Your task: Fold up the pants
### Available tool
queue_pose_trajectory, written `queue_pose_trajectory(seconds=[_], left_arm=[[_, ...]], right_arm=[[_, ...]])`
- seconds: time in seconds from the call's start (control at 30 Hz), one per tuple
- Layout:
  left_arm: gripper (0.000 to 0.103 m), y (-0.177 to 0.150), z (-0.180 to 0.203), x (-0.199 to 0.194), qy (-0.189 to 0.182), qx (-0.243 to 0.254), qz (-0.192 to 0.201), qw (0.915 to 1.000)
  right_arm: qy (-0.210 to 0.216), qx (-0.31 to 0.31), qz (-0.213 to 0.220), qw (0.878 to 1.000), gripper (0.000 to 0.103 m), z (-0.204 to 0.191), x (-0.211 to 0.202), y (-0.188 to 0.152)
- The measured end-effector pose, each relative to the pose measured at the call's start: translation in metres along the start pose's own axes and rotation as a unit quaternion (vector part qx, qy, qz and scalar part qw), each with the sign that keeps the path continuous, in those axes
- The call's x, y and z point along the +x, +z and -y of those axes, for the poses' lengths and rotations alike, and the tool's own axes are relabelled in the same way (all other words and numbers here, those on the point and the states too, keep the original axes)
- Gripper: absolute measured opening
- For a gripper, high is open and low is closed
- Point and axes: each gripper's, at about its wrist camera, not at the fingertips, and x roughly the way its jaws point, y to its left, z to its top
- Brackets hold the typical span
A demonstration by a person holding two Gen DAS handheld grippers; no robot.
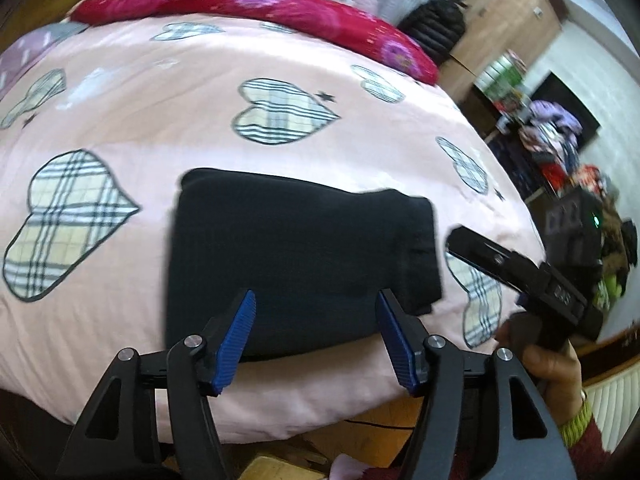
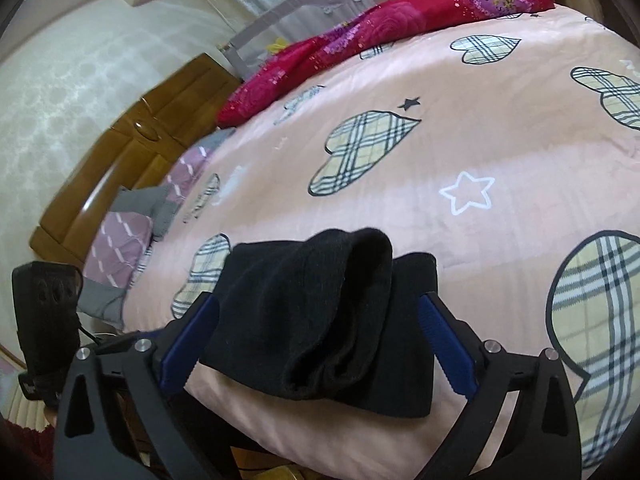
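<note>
The black pants [image 1: 296, 256] lie folded into a compact rectangle on the pink heart-print bedspread [image 1: 160, 112], near the bed's front edge. My left gripper [image 1: 316, 300] is open, its blue fingers hovering just in front of the bundle, holding nothing. In the right wrist view the pants [image 2: 320, 312] show a thick top fold with an open cuff end facing me. My right gripper [image 2: 320, 304] is open, its blue fingers either side of the bundle's near end, not closed on it. The right gripper also shows in the left wrist view [image 1: 520, 276], right of the pants.
A red flowered blanket [image 1: 248, 4] lies along the bed's far side. Purple and grey pillows [image 2: 132, 232] sit by a wooden headboard [image 2: 132, 160]. A cluttered shelf and clothes pile [image 1: 552, 140] stand right of the bed. The bed's front edge [image 1: 280, 412] is just under my grippers.
</note>
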Motion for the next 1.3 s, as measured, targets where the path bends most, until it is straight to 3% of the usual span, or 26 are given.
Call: queue_pose_trajectory(seconds=[0.17, 0.43, 0.67, 1.3], left_arm=[[0.069, 0.006, -0.035, -0.005, 0.019, -0.041, 0.008, 0.999], [0.07, 0.008, -0.079, 0.002, 0.029, -0.09, -0.005, 0.9955], [0.07, 0.01, -0.091, 0.015, 0.027, -0.106, -0.018, 0.9938], [0.073, 0.017, -0.102, 0.055, 0.019, -0.113, -0.056, 0.9919]], right_arm=[[-0.026, 0.021, -0.007, 0.999, 0.099, -0.002, 0.004, -0.004], [-0.047, 0.022, -0.022, 0.998, 0.1, -0.009, 0.014, -0.01], [-0.069, 0.032, -0.033, 0.997, 0.1, -0.007, 0.02, -0.014], [-0.07, 0.062, -0.057, 0.994, 0.1, 0.011, 0.036, -0.024]])
